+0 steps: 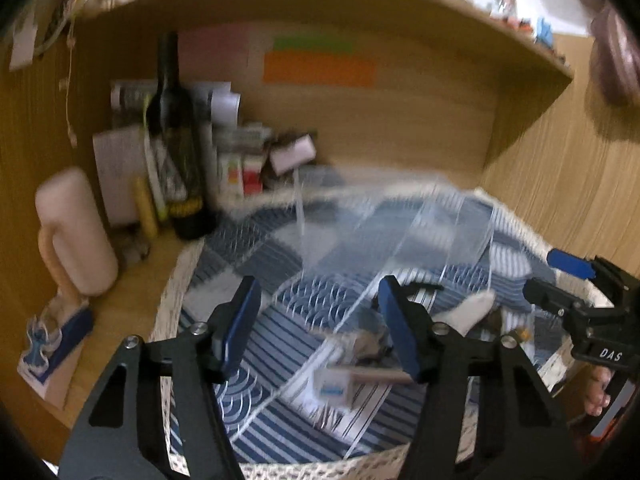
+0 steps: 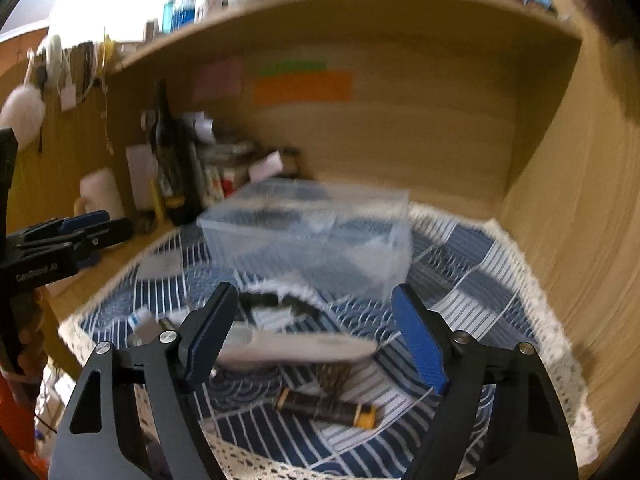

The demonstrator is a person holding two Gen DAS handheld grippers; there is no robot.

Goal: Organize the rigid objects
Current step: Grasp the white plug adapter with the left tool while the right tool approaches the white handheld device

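While your left tool (image 1: 320, 328) hangs spread over the blue patterned cloth (image 1: 256, 412) on the wooden worktop (image 1: 132, 296), nothing sits between its blue pads. Your right tool (image 2: 312, 336) is spread too, gripping nothing, above a white pen-shaped item (image 2: 304, 348) and a dark cylinder with a yellow end (image 2: 328, 406). A small white tube (image 1: 334, 386) lies below the left pads. Behind them the clear plastic box (image 2: 308, 236) stands on the cloth, and a dark bottle (image 1: 180, 148) stands upright at the back left.
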